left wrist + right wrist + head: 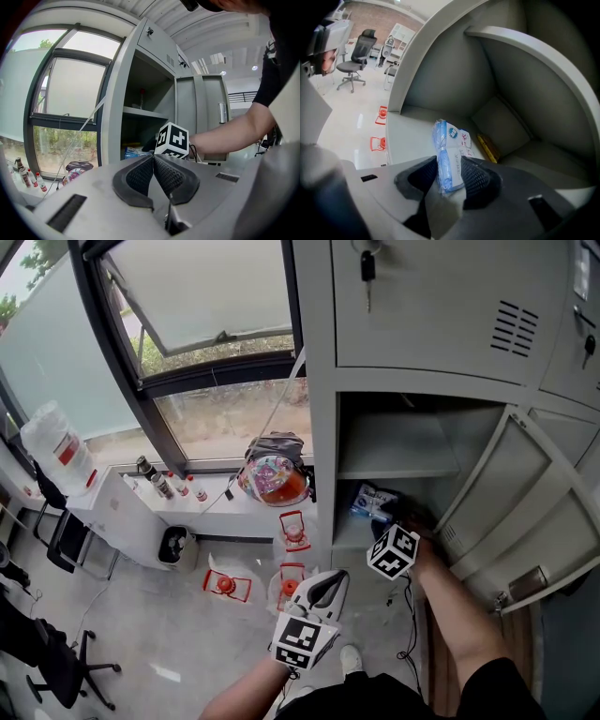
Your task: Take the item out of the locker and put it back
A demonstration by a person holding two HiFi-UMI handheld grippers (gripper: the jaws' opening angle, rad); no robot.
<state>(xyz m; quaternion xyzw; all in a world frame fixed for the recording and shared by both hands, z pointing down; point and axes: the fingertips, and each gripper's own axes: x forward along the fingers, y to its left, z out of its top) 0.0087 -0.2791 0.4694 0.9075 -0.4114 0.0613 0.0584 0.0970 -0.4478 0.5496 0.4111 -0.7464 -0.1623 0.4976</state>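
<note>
**Gripper Status at the Locker**

I read the left gripper (153, 161) as closed and empty, held near me, left of the locker (321, 418). Further right, the right gripper (449, 165) reaches into the lower compartment. It is closed on the near end of the blue packet (449, 140), whose far end rests on the compartment floor.

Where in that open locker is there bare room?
Bare locker floor between the blue packet and the front edge. Crowded behind it: a yellow item toward the back; the right gripper straddles the packet.
</note>
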